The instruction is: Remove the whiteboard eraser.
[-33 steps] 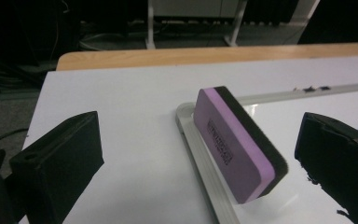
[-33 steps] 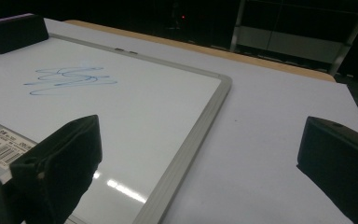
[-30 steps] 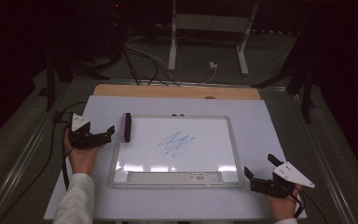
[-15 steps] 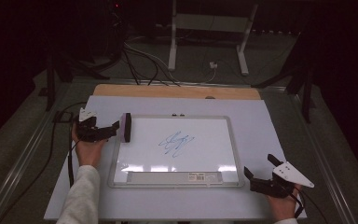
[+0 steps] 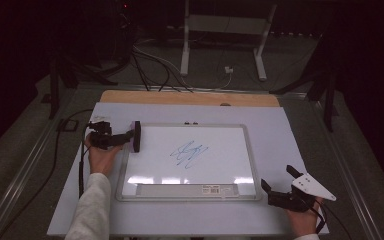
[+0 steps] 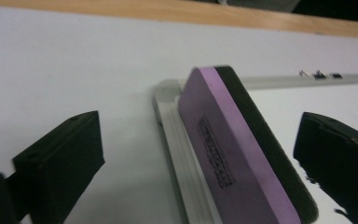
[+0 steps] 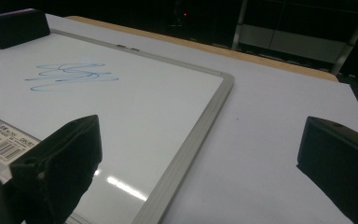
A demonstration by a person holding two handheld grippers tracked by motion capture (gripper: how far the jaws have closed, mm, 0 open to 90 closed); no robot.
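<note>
A whiteboard (image 5: 230, 150) with a grey frame lies flat in the middle of the white table, a blue scribble (image 5: 189, 152) at its centre. A purple eraser (image 5: 136, 136) with a black felt side stands on its long edge on the board's left frame. My left gripper (image 5: 129, 137) is open, and its jaws stand on either side of the eraser (image 6: 223, 154) without touching it. My right gripper (image 5: 279, 178) rests open off the board's near right corner. In the right gripper view its fingers flank the frame (image 7: 191, 140), with the scribble (image 7: 70, 74) and eraser (image 7: 16, 27) farther off.
A wooden strip (image 5: 190, 98) runs along the table's far edge. A barcode label (image 5: 215, 189) sits on the board's near rail. Cables (image 5: 155, 65) and metal stand legs (image 5: 260, 55) lie on the floor behind. Bare white table (image 5: 290, 135) spreads right of the board.
My left gripper has moved right and away from the person until its open jaws reach around the eraser. The right gripper, the board and the eraser have stayed still.
</note>
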